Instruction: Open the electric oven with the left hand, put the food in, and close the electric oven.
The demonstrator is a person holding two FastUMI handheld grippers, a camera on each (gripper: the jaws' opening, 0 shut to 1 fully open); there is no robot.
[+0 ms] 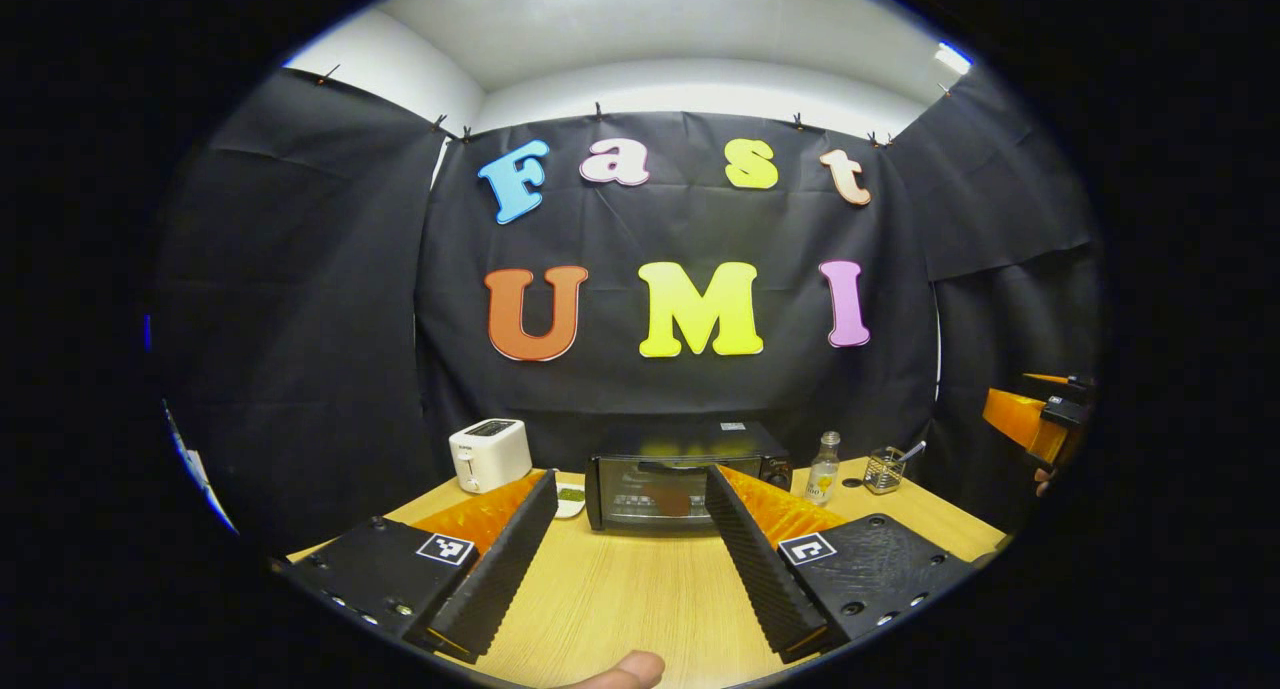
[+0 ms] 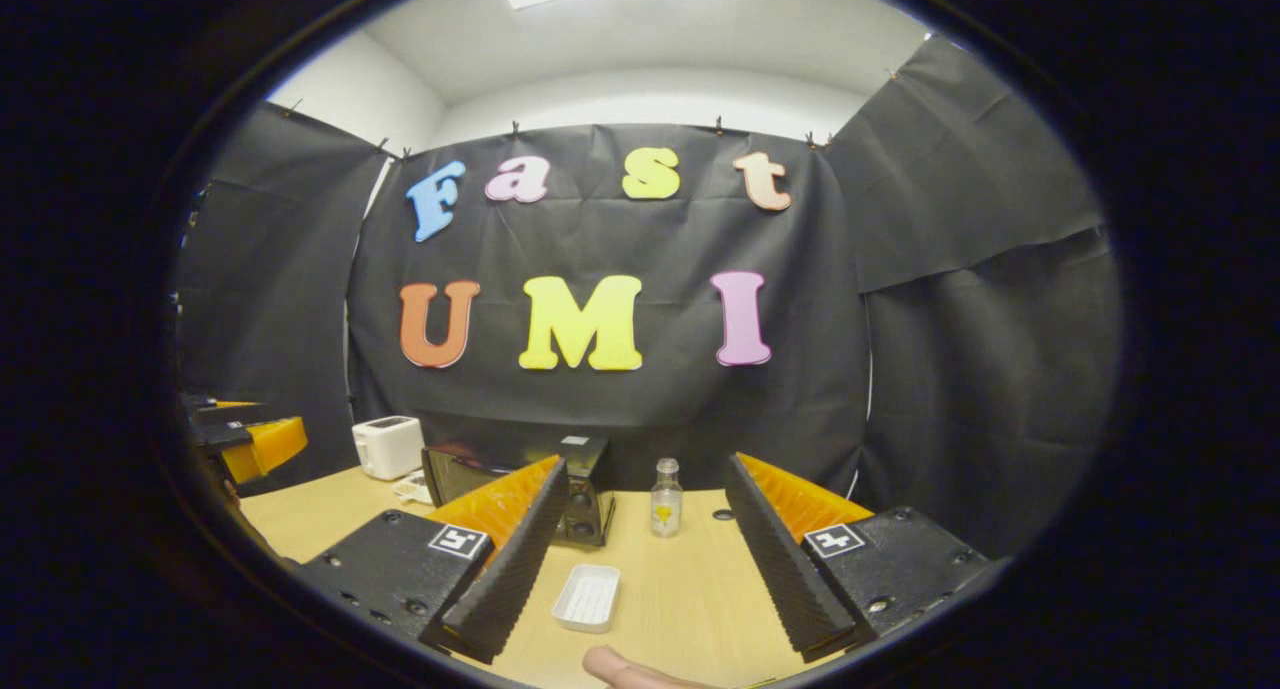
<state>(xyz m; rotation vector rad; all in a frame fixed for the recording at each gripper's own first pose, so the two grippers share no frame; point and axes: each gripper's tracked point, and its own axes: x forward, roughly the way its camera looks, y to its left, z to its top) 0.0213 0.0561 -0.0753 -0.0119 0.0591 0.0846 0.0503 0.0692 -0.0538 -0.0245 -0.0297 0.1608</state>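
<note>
Step in hand: the very start, by my reading; the electric oven (image 1: 686, 476) has its door up and closed, and neither gripper touches anything.
Oven, left gripper view: lower middle of the frame, at the far edge of the desk (image 1: 620, 599), framed between the fingers; glass door faces the camera, with a dark handle bar along its top.
Oven, right gripper view: lower left of centre (image 2: 520, 479), partly behind that gripper's left finger.
Left gripper (image 1: 630, 544): fingers spread wide, holding nothing, well short of the oven.
Right gripper (image 2: 650, 544): fingers spread wide, holding nothing, above the desk.
Food: a small white dish with something green (image 1: 569, 499) sits just left of the oven, half hidden by a finger; probably the food, though too small to be sure.
White tray (image 2: 588, 597): lies on the desk at the lower middle of the right gripper view, between the fingers; looks empty.
Other things: white toaster (image 1: 489, 454) left of the oven; small clear bottle (image 1: 823, 469) and a clear holder with a utensil (image 1: 885, 469) to its right.
Next move, as I judge it: carry the left gripper forward to the handle bar at the door's top edge, close the fingers on it, then swing the door down and outward.
</note>
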